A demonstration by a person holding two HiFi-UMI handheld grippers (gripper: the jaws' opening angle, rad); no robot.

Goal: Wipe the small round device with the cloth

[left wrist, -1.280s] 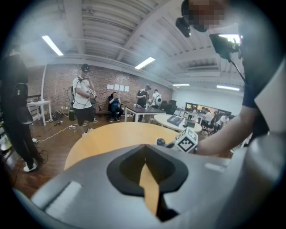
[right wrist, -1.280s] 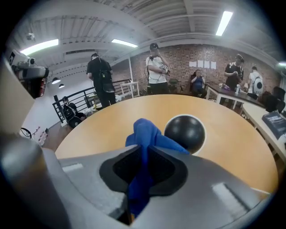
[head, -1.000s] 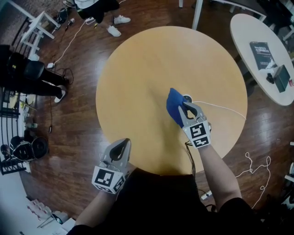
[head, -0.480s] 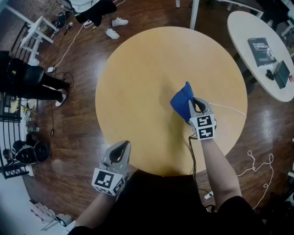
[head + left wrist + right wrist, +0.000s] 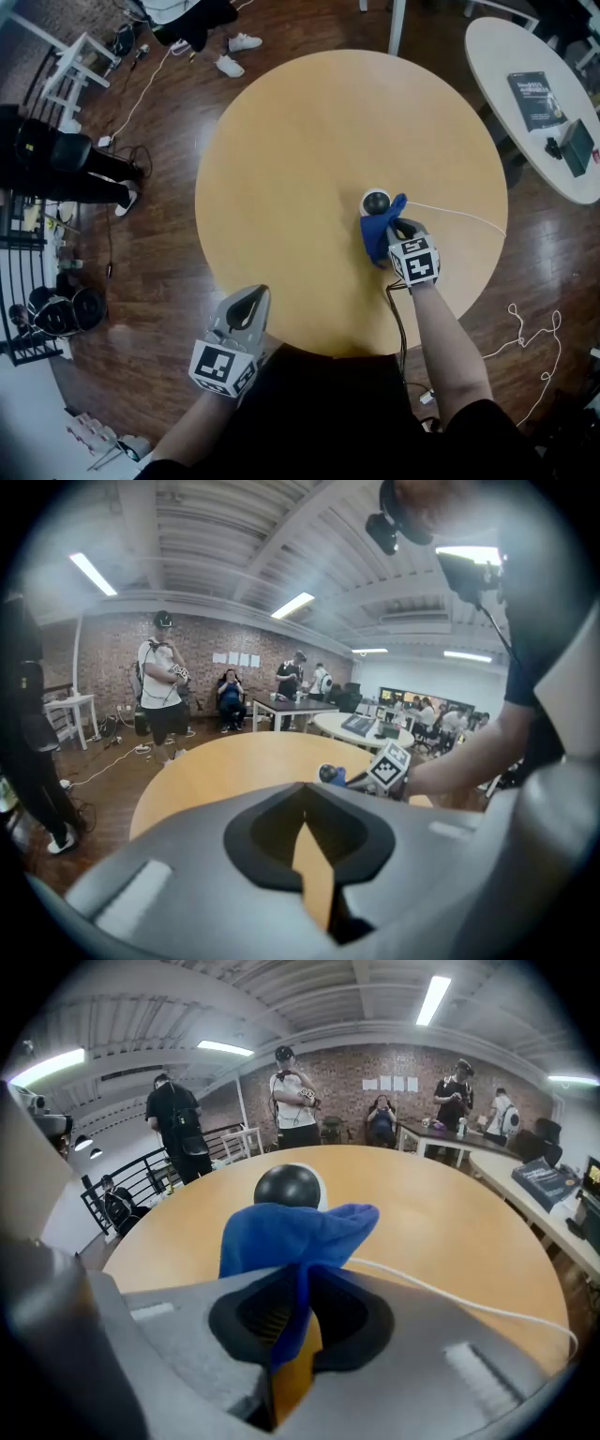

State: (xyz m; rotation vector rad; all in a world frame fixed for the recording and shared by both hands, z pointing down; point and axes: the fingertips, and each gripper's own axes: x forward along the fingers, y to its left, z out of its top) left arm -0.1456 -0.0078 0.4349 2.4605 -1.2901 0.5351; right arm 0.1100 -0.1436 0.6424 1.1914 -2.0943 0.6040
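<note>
The small round device, a black ball in a white rim, sits right of centre on the round wooden table. In the right gripper view the device stands just beyond the blue cloth. My right gripper is shut on the blue cloth, low over the table on the device's near side; the cloth's far edge reaches the device. My left gripper hovers at the table's near edge, shut, with nothing in it. From the left gripper view the device shows far off.
A white cable runs from the device to the table's right edge. A second white table with a book stands at the upper right. People stand around the room, and cables lie on the wooden floor.
My right gripper has come down toward the table with the cloth. The cloth, raised over the device before, now sits low at its near side, and the device shows. The left gripper kept still.
</note>
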